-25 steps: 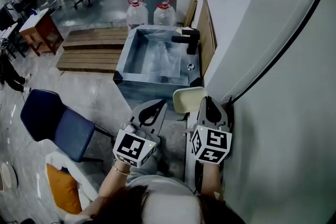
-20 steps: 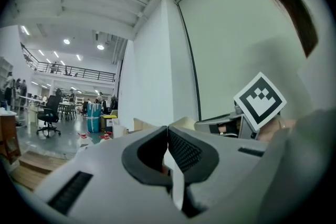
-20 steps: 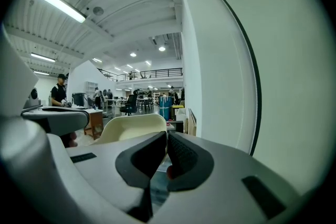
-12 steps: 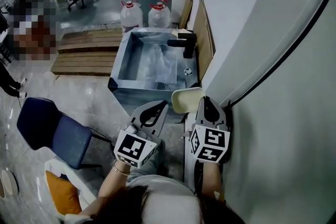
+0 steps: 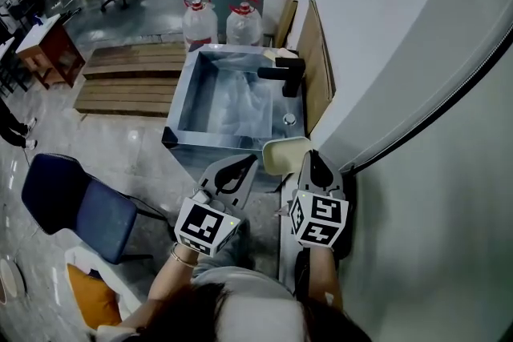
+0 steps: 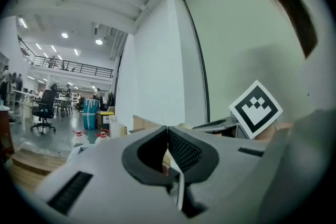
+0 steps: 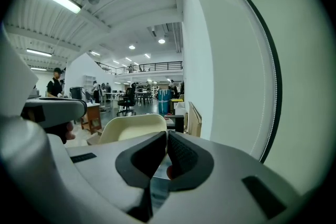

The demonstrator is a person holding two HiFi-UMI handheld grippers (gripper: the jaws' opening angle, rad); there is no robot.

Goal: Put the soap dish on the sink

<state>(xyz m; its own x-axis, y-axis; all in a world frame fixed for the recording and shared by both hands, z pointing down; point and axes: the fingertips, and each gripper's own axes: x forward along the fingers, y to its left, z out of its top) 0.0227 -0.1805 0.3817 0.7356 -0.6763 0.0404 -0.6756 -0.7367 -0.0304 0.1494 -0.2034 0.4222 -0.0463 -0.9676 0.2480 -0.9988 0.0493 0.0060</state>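
Reaching forward side by side, both forearms come up from the bottom of the head view, close to the white wall on the right, each hand carrying one gripper with its marker cube on top.

Counts:
- two grippers
- one soap dish
- one sink
- one black faucet
- two water jugs
- one blue chair

The left gripper [image 5: 244,162] [image 6: 168,129] points ahead toward the sink. Its jaws are pressed together at the tips with nothing between them.

The right gripper [image 5: 311,156] [image 7: 167,135] sits just right of the left one, next to the wall. Its jaws are clamped tight on the rim of the cream soap dish [image 5: 286,154] [image 7: 131,127]. The dish sticks out ahead and to the left of the jaw tips, held up in the air.

The dish is right by the near right corner of the metal sink [image 5: 183,96], not resting on it. The faucet [image 5: 284,70] stands on the sink's far right side. The water jugs [image 5: 199,22] stand side by side on the floor past the sink. The chair [image 5: 76,204] is on the floor well left of the grippers.
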